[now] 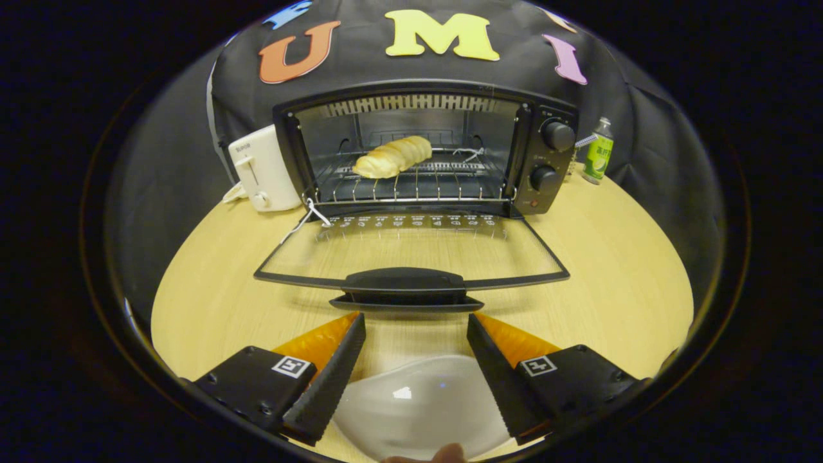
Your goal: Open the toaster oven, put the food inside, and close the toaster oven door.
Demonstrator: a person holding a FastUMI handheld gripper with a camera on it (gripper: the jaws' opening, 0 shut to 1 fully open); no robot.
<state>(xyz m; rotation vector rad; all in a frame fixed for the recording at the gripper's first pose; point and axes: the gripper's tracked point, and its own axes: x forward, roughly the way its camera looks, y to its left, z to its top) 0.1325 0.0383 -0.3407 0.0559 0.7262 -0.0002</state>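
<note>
Ridged bread roll (392, 157) on wire rack (411, 183); gripper (416, 325) spread, empty.

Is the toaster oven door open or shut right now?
Open. The toaster oven door lies folded down flat over the table, its handle just ahead of the open, empty hand-held gripper; the bread sits on the rack.

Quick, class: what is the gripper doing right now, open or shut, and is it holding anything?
Gripper: open, holding nothing; its fingers are spread over the white plate, just short of the oven door handle.
</note>
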